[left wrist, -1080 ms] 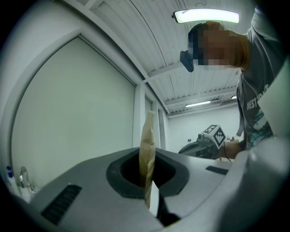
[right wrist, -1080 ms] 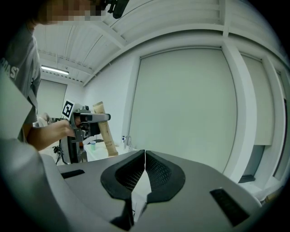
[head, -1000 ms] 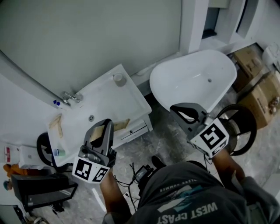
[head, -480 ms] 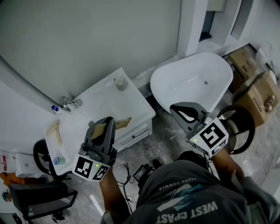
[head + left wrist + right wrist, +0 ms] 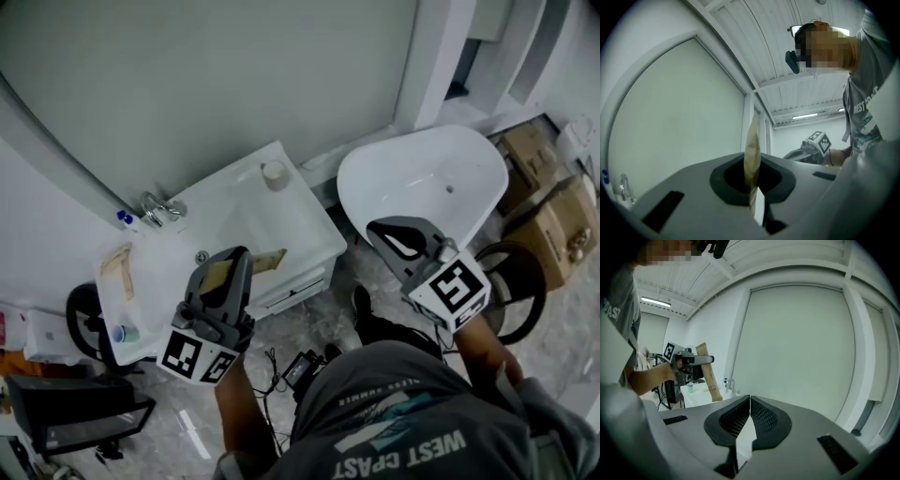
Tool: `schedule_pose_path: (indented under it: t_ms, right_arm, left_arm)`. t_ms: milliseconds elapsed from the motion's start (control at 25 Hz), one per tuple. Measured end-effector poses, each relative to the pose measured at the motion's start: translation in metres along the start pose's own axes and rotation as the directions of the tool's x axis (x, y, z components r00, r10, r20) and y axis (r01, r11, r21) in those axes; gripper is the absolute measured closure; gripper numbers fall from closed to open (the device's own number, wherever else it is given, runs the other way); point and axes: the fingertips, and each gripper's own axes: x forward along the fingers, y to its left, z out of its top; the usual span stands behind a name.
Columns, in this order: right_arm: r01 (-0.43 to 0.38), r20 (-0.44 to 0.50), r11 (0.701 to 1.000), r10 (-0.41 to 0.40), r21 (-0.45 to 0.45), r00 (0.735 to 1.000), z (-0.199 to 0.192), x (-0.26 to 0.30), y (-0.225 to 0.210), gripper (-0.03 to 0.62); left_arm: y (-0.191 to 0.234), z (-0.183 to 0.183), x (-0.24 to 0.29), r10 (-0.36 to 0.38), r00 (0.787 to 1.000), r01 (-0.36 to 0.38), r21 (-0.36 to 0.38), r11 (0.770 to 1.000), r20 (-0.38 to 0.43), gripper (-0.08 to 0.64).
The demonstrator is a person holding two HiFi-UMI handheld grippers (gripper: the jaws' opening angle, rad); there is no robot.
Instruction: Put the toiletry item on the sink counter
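Left gripper (image 5: pixel 223 272): my jaws clamped on thin edge of flat tan toiletry packet (image 5: pixel 752 150), which stands upright between pads. In head view, packet overlaps front edge of sink counter (image 5: pixel 281 220), with faucet (image 5: pixel 155 208) at 10 o'clock and cup (image 5: pixel 275 172) at 12. My right gripper (image 5: pixel 749 401), at 3 o'clock from left, has jaws fully together and empty, in front of bathtub (image 5: pixel 422 173).

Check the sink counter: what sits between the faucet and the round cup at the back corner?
Nothing. In the head view the stretch of counter between the faucet and the cup is bare white surface.
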Motion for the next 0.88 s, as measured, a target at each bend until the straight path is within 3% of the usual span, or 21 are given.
schedule_pose_path:
  t_ms: [480, 880]
  right_arm:
    - [-0.143, 0.033, 0.989, 0.144, -0.026, 0.989, 0.016, 0.062, -0.004, 0.561]
    - [-0.229, 0.046, 0.973, 0.228, 0.005, 0.973, 0.003, 0.098, -0.045, 0.561]
  left_arm:
    - [0.031, -0.003, -0.007, 0.124, 0.992, -0.124, 0.004, 0.992, -0.011, 0.563]
    - [0.049, -0.016, 0.037, 0.190, 0.980, -0.190, 0.015, 0.982, -0.061, 0.563]
